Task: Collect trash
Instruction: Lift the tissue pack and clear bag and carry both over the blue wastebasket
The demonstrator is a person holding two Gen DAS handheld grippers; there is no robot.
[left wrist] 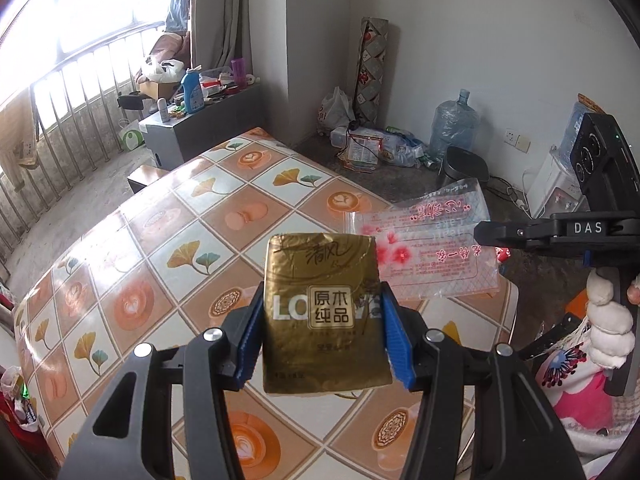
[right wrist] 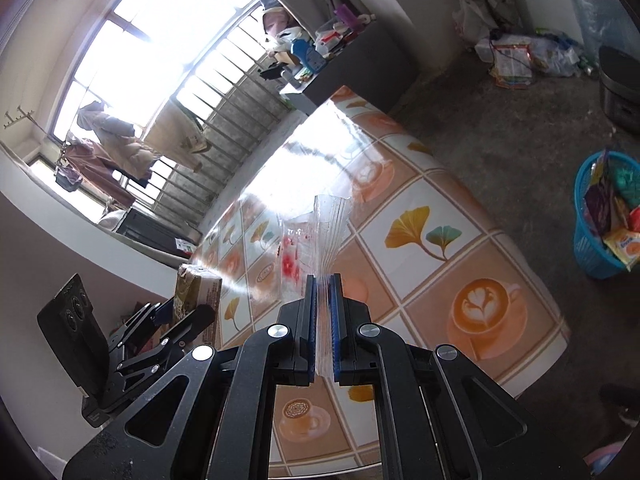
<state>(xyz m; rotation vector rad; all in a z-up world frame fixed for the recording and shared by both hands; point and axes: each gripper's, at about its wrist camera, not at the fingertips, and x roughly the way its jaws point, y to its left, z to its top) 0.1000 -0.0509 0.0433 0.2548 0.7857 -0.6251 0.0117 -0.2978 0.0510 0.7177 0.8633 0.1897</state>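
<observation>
My left gripper point(left wrist: 318, 320) is shut on a gold tissue packet point(left wrist: 322, 316) and holds it above the patterned table point(left wrist: 180, 240). My right gripper point(right wrist: 323, 292) is shut on a clear plastic bag with red flower print point(right wrist: 320, 232), held edge-on above the table point(right wrist: 440, 280). In the left wrist view the same bag point(left wrist: 432, 252) hangs flat from the right gripper point(left wrist: 486, 236) at the right. In the right wrist view the left gripper point(right wrist: 176, 316) with the gold packet point(right wrist: 196, 292) shows at the lower left.
A blue basket point(right wrist: 596, 240) full of wrappers stands on the floor right of the table. A water jug point(left wrist: 454, 124), bags and litter point(left wrist: 372, 148) lie by the far wall. A grey cabinet point(left wrist: 192, 128) with bottles stands near the window railing.
</observation>
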